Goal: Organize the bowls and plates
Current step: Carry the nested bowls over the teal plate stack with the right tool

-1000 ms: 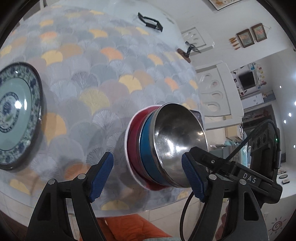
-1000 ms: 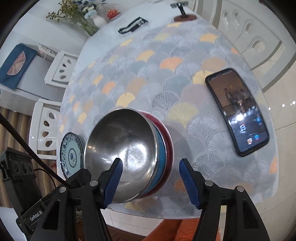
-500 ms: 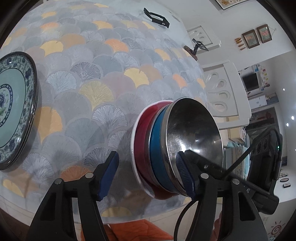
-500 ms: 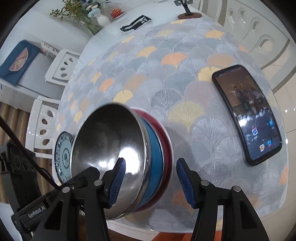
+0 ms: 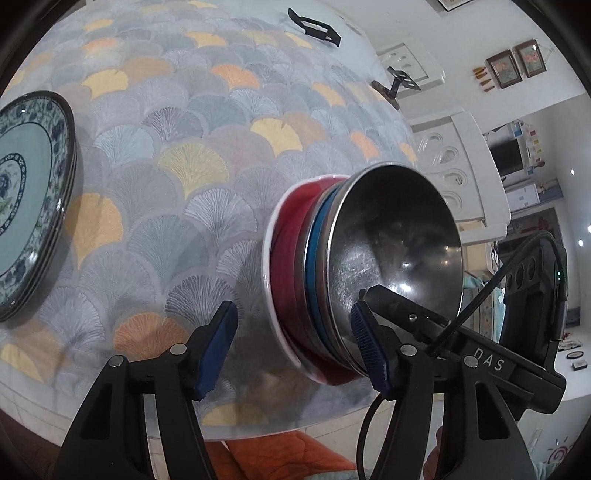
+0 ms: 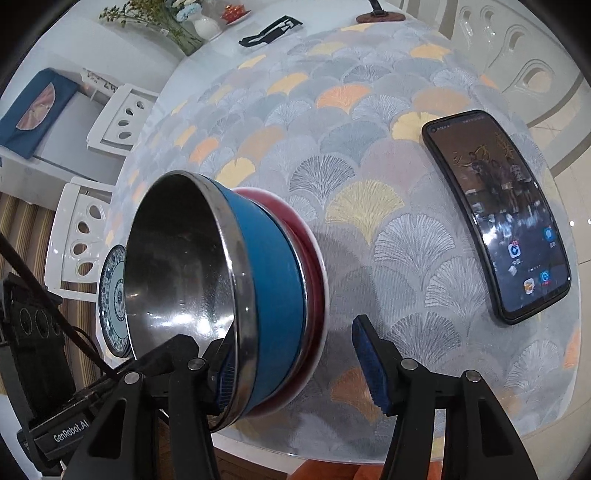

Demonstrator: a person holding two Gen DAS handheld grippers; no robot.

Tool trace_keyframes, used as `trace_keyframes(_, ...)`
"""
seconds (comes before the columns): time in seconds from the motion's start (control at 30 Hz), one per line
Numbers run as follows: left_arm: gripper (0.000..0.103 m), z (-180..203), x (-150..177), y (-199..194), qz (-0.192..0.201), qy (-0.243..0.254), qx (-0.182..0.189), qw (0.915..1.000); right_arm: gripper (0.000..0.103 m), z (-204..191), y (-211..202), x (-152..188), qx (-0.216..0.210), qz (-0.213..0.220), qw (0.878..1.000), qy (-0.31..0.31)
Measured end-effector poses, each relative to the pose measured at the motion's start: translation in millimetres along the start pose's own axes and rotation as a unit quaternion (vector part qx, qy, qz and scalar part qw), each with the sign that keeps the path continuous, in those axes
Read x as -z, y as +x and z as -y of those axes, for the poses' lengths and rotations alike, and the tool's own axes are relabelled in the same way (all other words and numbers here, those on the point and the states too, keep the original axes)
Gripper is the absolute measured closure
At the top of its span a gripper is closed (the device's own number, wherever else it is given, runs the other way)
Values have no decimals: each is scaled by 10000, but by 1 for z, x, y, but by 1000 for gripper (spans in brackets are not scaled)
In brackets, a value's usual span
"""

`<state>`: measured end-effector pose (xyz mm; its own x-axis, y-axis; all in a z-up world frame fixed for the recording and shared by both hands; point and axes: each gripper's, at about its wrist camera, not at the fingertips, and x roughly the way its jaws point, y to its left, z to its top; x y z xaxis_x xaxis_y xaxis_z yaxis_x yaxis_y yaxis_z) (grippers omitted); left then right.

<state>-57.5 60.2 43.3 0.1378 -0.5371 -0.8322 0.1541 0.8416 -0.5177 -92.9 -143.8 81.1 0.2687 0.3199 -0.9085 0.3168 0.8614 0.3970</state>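
Note:
A steel bowl (image 5: 399, 236) sits nested in a blue bowl (image 6: 273, 280), which sits in a red bowl (image 5: 288, 258) near the table's front edge. My left gripper (image 5: 295, 332) straddles the left wall of this stack. Its right pad (image 5: 365, 347) lies inside against the steel rim and its left pad (image 5: 218, 339) stands clear of the red bowl. My right gripper (image 6: 295, 350) straddles the opposite wall, with one pad (image 6: 225, 373) inside the steel bowl and the other pad (image 6: 369, 365) a gap away from the red rim. A stack of blue-and-green patterned plates (image 5: 26, 203) lies at the left.
A black phone (image 6: 498, 221) lies screen up to the right of the bowls. The table edge (image 5: 258, 428) runs just below the grippers. A black stand (image 5: 314, 27) and a phone holder (image 5: 399, 79) sit at the far side. White chairs (image 6: 85, 236) surround the table.
Both grippers have narrowed their jaws and come lower and closer over the bowl stack, so it fills more of each view. The stack and the plates have stayed in place.

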Motion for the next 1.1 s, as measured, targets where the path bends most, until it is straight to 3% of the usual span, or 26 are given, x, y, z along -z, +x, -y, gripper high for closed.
trace_keyframes(0.17, 42, -1, -11, -4, 120, -100, 124, 9998, 47, -2, -10, -15, -80, 150, 9999, -20)
trace_keyframes(0.27, 42, -2, -13, 2, 63, -163, 185, 9997, 46, -5, 2, -25, -6, -154, 9997, -184)
trace_keyframes(0.33, 50, -2, -11, 5, 25, -215, 239, 9995, 46, -2, 12, -26, -162, -381, 9991, -128)
trace_keyframes(0.47, 60, -3, -10, 8, 11, -308, 312, 9990, 50, 1, 15, -23, -405, -428, 9982, -70)
trace_keyframes(0.6, 62, -4, -10, 7, 73, -345, 288, 9990, 53, -2, 14, -22, -414, -403, 9982, -164)
trace_keyframes(0.8, 62, 9, -8, 5, 208, 56, -16, 9998, 54, -10, 11, -22, -239, -319, 9979, -508)
trace_keyframes(1.1, 62, 14, -22, -8, 537, 16, -237, 9983, 56, -21, 8, -36, -226, -225, 9963, -802)
